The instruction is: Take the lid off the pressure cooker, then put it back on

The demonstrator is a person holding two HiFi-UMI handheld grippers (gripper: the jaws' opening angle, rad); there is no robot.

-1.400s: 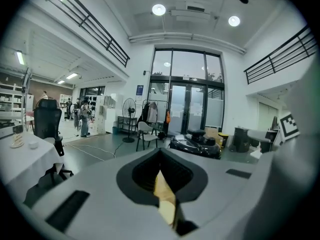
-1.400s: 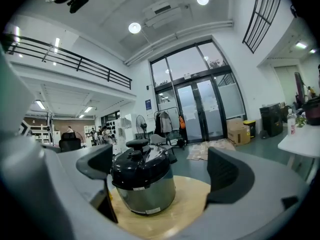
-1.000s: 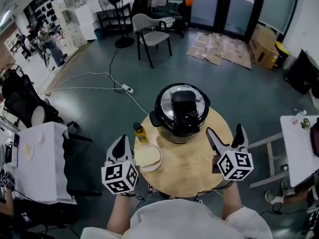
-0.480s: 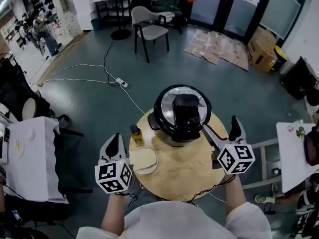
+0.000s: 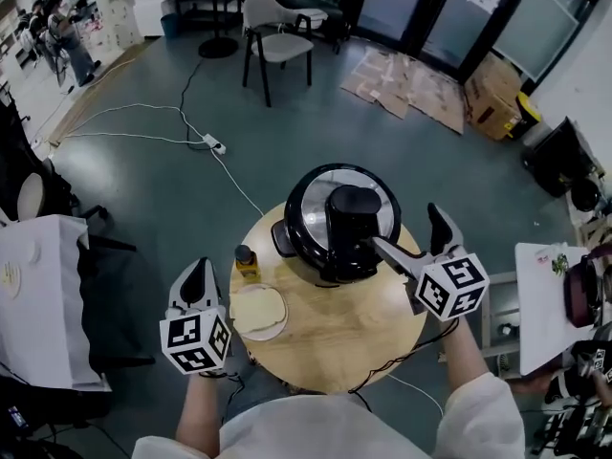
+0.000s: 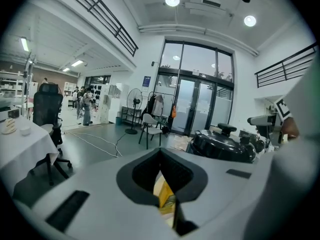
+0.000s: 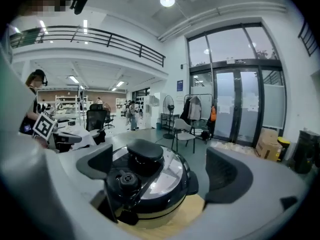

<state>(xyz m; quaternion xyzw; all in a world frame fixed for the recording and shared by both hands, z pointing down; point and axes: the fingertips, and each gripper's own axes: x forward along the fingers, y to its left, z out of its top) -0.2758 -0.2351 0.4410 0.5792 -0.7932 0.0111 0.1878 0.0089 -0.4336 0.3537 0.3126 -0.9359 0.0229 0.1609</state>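
The black pressure cooker stands at the far side of a round wooden table, with its lid on and a black handle on top. My right gripper is open at the cooker's right side; its left jaw reaches over the lid's near right edge and its right jaw is out past the cooker. In the right gripper view the cooker fills the gap between the right gripper's jaws. My left gripper is shut and empty, off the table's left edge. From it the cooker shows to the right.
A small yellow bottle with a dark cap and a pale round plate sit on the table's left part. A white table stands at the left. A chair, floor cables and cardboard lie farther off.
My right gripper has moved forward and left, from beside the table's right edge to the cooker, its left jaw now over the lid's edge. The left gripper has drifted slightly left.
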